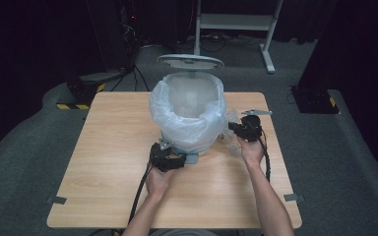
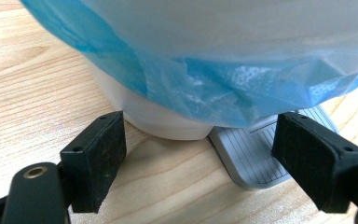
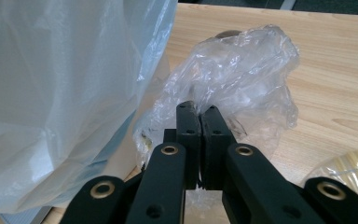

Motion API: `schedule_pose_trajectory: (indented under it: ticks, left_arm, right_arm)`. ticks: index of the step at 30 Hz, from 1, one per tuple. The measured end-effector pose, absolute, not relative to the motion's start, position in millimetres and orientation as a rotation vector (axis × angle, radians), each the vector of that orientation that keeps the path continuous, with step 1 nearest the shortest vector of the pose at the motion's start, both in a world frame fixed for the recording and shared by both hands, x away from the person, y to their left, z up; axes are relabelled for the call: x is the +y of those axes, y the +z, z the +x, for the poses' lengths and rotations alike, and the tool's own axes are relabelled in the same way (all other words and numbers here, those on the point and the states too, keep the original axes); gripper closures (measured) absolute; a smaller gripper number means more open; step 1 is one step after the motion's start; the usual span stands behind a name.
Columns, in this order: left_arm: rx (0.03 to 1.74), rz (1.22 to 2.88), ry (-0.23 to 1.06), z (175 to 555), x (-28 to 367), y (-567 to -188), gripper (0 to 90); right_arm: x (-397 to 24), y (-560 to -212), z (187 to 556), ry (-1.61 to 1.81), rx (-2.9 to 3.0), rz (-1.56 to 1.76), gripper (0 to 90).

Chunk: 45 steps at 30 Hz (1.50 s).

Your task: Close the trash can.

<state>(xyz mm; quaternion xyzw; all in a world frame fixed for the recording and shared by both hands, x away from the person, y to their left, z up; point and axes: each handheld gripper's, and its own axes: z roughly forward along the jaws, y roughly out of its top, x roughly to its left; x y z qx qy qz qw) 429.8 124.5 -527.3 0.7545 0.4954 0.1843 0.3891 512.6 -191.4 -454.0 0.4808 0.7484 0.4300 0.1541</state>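
Observation:
A white pedal bin (image 1: 189, 110) lined with a pale blue plastic bag (image 2: 205, 79) stands mid-table, its lid (image 1: 190, 62) raised. My left gripper (image 1: 170, 160) is low at the bin's near base and open (image 2: 200, 135). Between its wide-apart pads lie the bin's foot and the grey ribbed pedal (image 2: 251, 154), and neither pad presses on them. My right gripper (image 1: 236, 129) is at the bin's right side, shut (image 3: 198, 109) on a crumpled clear plastic bag (image 3: 242, 74). The bag bunches up beyond the fingertips, just above the tabletop.
The wooden table (image 1: 108, 162) has bare room left of the bin and near the front edge. A yellowish plastic item (image 3: 354, 170) lies to the right of my right gripper. A white frame (image 1: 236, 22) stands on the grey floor behind the table.

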Motion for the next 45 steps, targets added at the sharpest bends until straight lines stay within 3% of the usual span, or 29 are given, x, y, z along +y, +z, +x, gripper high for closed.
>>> schedule_pose_trajectory:
  ticks: [45]
  left_arm:
    - [1.26,1.917,0.47,429.4,124.1,-527.3,18.0]
  right_arm:
    - [-223.7,-402.9,463.1,1.28,2.082,1.226,89.0]
